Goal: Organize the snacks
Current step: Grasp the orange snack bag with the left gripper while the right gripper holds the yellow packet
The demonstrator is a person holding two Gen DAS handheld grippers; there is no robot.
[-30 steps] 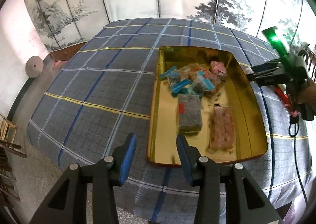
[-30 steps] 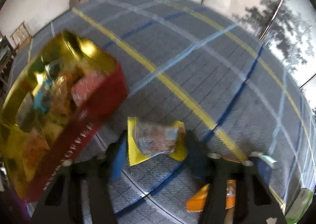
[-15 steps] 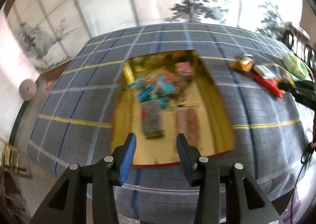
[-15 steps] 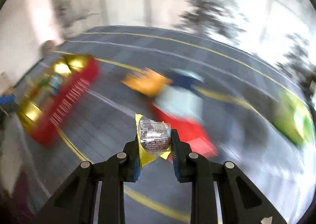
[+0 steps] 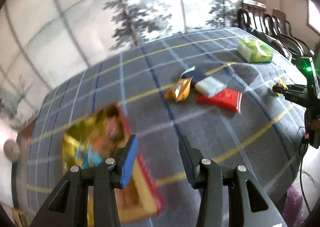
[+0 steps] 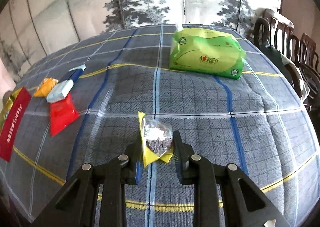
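Yellow-wrapped snack (image 6: pixel 155 140) sits pinched in our right gripper (image 6: pixel 157 152) fingers; the tin (image 6: pixel 11 125) lies far left, by our empty, narrowly parted left gripper (image 5: pixel 160 159)

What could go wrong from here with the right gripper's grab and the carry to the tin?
1. The right gripper is shut on the yellow snack packet by its crinkly wrapper only; the packet may slip or twist out during the carry.
2. The tin already holds a pile of snacks, so a drop near its rim could spill onto the tablecloth.
3. The left gripper hangs open beside the tin and could be in the way.
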